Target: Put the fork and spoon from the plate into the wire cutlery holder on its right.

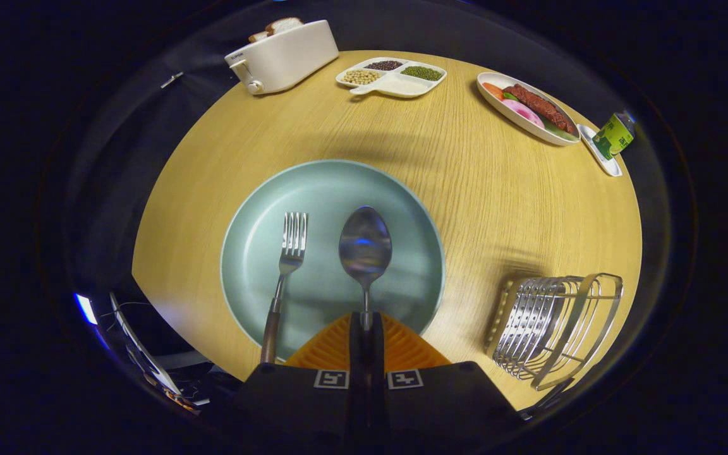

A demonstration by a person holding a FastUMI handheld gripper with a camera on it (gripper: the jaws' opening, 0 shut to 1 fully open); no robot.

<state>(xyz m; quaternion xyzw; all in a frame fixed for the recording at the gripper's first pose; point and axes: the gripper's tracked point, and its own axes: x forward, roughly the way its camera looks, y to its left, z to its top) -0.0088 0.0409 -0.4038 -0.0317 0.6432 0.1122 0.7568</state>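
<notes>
gripper view, hand-held gripper (pixel 366 328) clamping spoon (pixel 364 248) handle

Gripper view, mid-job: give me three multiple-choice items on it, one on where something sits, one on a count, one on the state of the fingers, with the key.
1. Where does the wire cutlery holder stand?
A. On the table to the right of the plate
B. On the plate
C. Behind the toaster

2. How many pieces of cutlery lie over the plate?
A. One
B. Two
C. Four

3. What are the fingers doing?
A. Spread wide over bare table
B. Closed on the fork's tines
C. Closed together at the spoon's handle

Key:
1 A, the holder sits on the wooden table, apart from the plate's right rim.
2 B, the fork and the spoon lie side by side.
3 C, the spoon's handle runs straight in between the fingers, which show no gap; the gripper appears shut on it.
</notes>
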